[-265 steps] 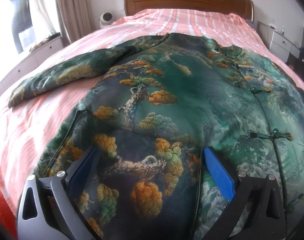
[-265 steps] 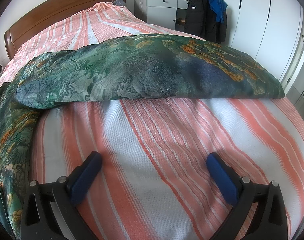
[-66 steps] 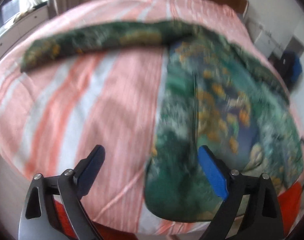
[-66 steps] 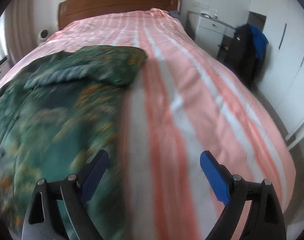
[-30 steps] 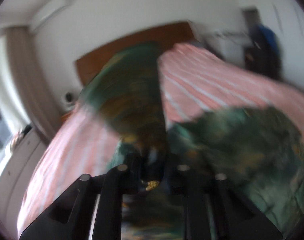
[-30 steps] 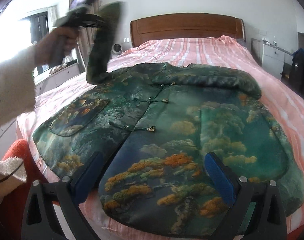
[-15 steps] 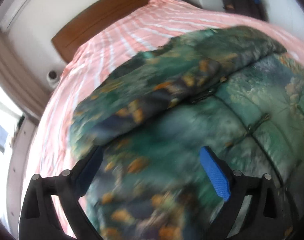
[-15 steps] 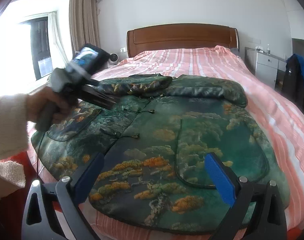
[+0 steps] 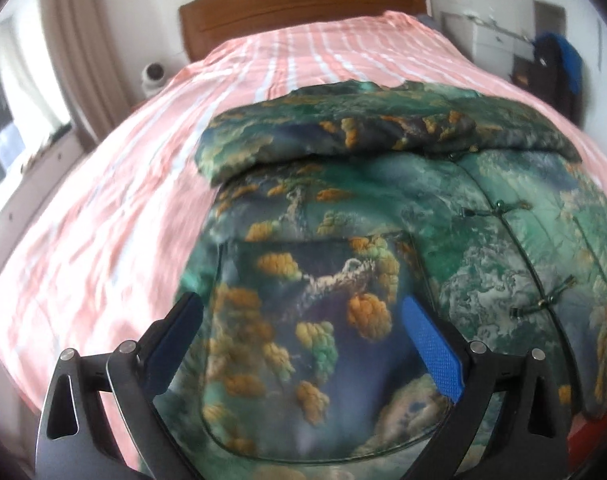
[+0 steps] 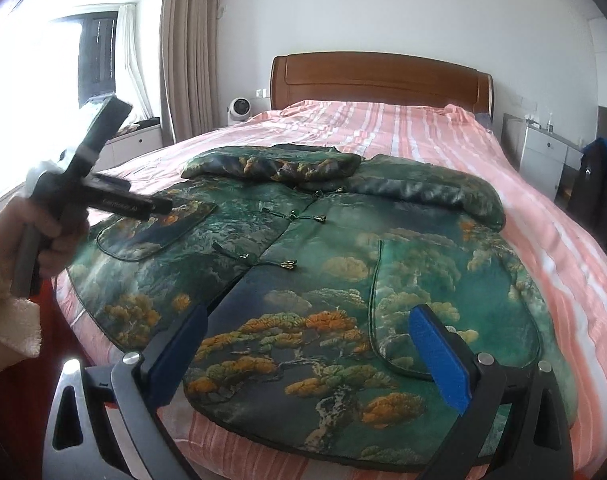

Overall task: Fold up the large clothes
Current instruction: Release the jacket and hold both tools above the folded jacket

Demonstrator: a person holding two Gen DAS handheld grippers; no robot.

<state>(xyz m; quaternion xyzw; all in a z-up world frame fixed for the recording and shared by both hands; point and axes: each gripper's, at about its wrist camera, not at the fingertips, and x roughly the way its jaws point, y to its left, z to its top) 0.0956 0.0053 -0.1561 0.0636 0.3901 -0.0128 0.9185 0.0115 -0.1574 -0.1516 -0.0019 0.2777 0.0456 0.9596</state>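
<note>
One jacket [image 10: 323,264] (two sleeves folded in); one bed [image 10: 523,208]; two grippers; one fan [image 10: 239,110].

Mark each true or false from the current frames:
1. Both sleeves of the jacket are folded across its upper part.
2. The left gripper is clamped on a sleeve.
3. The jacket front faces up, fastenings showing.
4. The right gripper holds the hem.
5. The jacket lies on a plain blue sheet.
1. True. Both sleeves lie across the top of the jacket.
2. False. The left gripper is open, nothing between its fingers.
3. True. Knot fastenings run down the front.
4. False. The right gripper is open above the hem.
5. False. The bedsheet is pink and white striped.
</note>
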